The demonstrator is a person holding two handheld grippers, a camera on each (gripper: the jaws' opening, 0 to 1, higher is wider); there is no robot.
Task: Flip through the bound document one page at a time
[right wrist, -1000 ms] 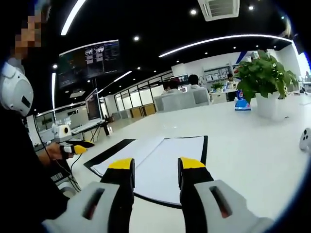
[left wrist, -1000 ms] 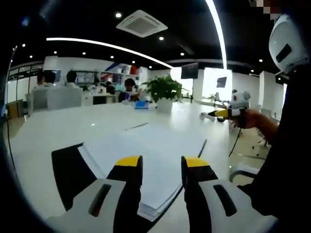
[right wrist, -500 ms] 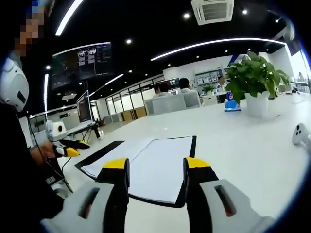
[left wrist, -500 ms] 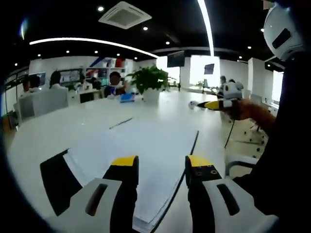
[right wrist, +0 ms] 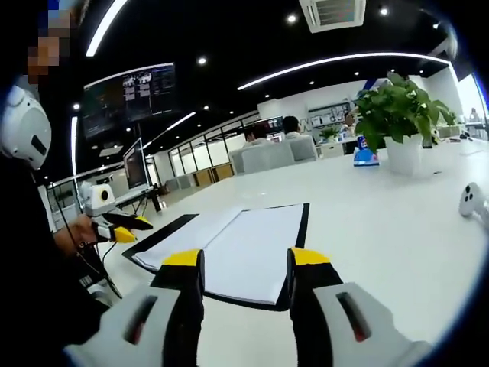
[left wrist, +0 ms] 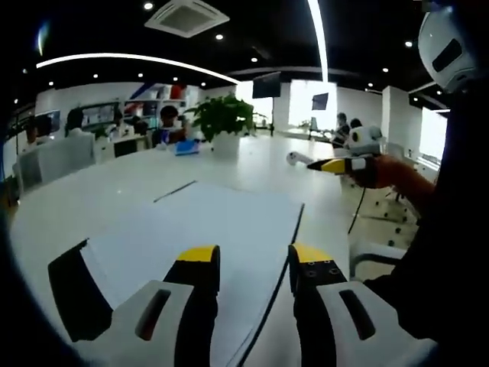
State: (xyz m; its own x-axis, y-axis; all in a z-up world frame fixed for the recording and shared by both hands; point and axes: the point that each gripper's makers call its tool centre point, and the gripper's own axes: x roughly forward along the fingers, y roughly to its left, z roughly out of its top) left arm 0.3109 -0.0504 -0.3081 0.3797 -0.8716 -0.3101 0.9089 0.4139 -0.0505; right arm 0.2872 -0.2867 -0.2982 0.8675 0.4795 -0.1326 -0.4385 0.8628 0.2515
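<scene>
Bound document [right wrist: 241, 248] lies open and flat on the white table [right wrist: 397, 229], black cover edges showing around the white pages; in the left gripper view the same document [left wrist: 199, 229] spreads wide just beyond the jaws, its black cover flap sticking out at the near left corner.

Left gripper [left wrist: 254, 264]: yellow-tipped jaws parted with a clear gap, nothing between them; it hovers above the near edge of the document, page surface visible through the gap; whether the tips touch paper I cannot tell. In the right gripper view this same gripper [right wrist: 122, 228] sits off the document's left side, held in a person's hand [right wrist: 72, 237], jaws apart, clear of the pages.

Right gripper [right wrist: 244, 264]: jaws likewise spread, empty; positioned short of the document's near edge, over bare table. From the left gripper view it [left wrist: 336, 164] hangs beyond the document's right edge, gripped by a hand [left wrist: 390, 174], well apart from the pages.

Potted plant [right wrist: 401, 126] in a white pot stands on the table far past the document, a small blue item [right wrist: 365, 158] just beside it; the plant [left wrist: 221, 122] also shows beyond the document's far edge in the left gripper view. A small white device [right wrist: 470, 202] rests on the table to the document's right. Seated people [right wrist: 286, 130] in the background behind the document; ceiling light strips overhead.
</scene>
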